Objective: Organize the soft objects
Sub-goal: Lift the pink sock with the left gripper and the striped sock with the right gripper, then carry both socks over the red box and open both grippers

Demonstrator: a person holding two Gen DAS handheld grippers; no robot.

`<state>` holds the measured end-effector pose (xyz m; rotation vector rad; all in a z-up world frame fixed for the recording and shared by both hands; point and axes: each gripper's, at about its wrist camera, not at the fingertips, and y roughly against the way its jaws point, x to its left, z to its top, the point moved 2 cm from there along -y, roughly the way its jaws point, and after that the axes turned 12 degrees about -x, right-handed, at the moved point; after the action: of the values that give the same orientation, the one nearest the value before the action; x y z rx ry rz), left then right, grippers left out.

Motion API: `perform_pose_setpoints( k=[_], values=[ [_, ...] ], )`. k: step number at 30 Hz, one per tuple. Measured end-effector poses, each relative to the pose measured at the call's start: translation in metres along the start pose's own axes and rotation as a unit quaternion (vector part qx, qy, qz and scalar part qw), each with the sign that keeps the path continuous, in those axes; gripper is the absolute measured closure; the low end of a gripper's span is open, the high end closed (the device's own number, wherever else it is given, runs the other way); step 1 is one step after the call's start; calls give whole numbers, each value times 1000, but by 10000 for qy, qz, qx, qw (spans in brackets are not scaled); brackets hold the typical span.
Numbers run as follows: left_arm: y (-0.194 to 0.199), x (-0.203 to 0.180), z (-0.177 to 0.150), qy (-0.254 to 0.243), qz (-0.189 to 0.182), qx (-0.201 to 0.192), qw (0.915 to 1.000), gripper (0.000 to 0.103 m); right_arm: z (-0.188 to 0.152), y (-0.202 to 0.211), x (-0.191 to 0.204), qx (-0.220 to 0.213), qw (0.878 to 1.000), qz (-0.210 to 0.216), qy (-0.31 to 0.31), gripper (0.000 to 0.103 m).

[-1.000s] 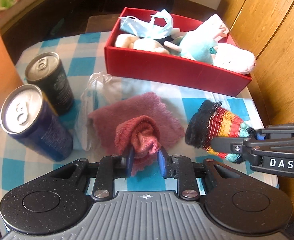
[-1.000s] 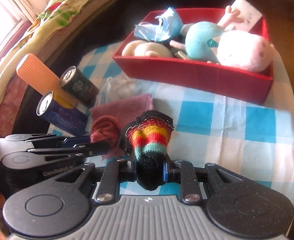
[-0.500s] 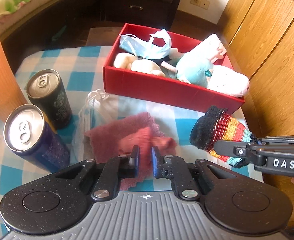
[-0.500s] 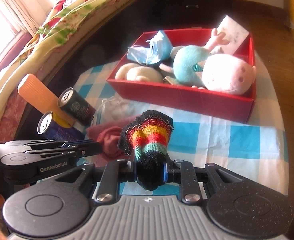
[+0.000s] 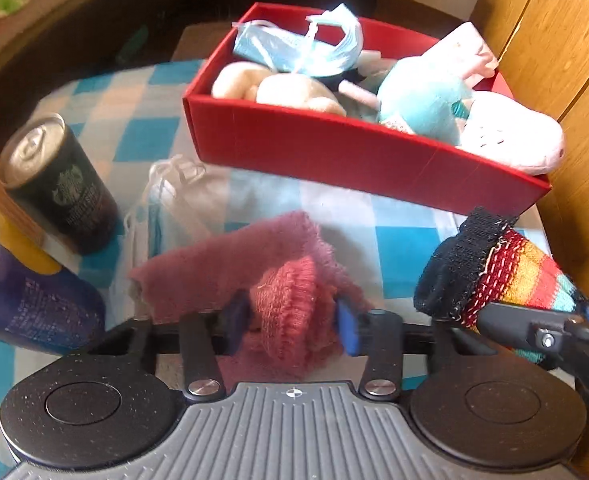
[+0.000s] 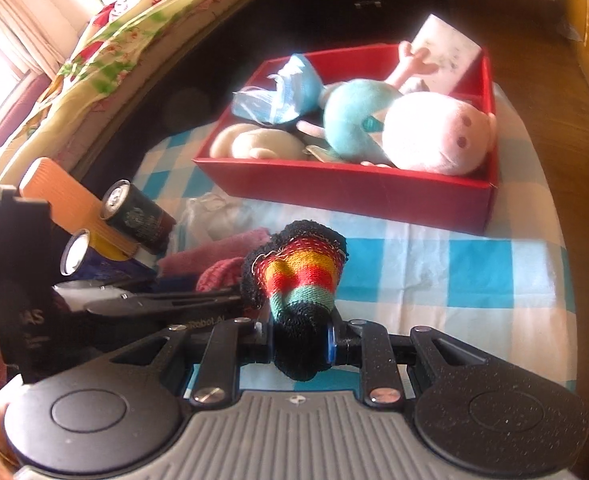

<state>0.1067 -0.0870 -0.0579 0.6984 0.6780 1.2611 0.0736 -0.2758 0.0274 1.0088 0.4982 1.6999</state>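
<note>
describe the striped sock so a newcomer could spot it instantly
Start at the red box of plush toys on the checked tablecloth. In front of it, two claws each hold a knit item. The striped sock is in the right claw: red, orange and teal bands with black ends, unlike the plain pink sock in the left claw.

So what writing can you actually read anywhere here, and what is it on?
"Robot.AI": partial, on the left claw, right wrist view.
"AS": partial, on that claw's black body.
Dark can: emblem and lettering, too blurred to read.
Blue can: small print, unreadable.
</note>
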Motion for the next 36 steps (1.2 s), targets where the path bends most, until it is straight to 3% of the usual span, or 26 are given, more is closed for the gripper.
perform_pose_setpoints(
  k=[9,23,36],
  values=[
    [42,20,19,388,-271,-401,9981,67,7,9,0,-172,9998,8,-40,101],
    [59,9,33,74,-224,-733,9970,67,23,17,19,-482,9987,95,94,101],
    [56,-4,71,-214,-98,-1094,9937,67,60,20,22,-883,9960,36,150,101]
  ],
)
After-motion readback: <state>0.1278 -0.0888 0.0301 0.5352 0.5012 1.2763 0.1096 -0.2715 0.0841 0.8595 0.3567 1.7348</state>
